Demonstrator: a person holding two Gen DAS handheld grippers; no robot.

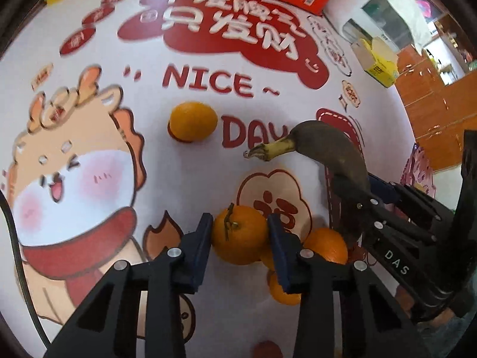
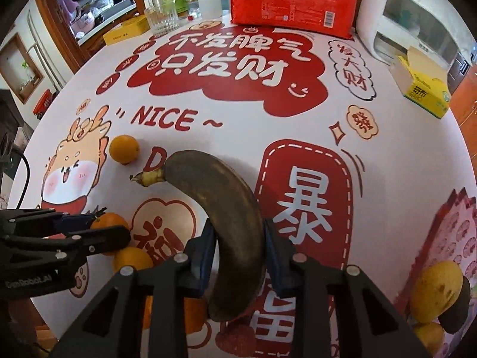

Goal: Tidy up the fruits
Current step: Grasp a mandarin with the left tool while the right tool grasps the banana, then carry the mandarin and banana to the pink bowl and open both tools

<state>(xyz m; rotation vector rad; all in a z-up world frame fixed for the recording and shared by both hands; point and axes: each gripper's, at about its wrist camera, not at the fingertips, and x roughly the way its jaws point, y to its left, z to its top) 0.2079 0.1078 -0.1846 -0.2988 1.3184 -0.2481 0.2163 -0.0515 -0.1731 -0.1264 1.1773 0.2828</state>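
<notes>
My left gripper is shut on a stemmed orange, held over two more oranges on the printed tablecloth. My right gripper is shut on a dark overripe banana, its stem pointing left; it shows in the left wrist view too. A lone orange lies farther back by the "DAY" print, also in the right wrist view. The left gripper appears at the left of the right wrist view.
A red package, white appliance and yellow tissue box stand at the back and right. Glass and bottles stand back left. Yellow mangoes and a dark fruit lie at the right edge.
</notes>
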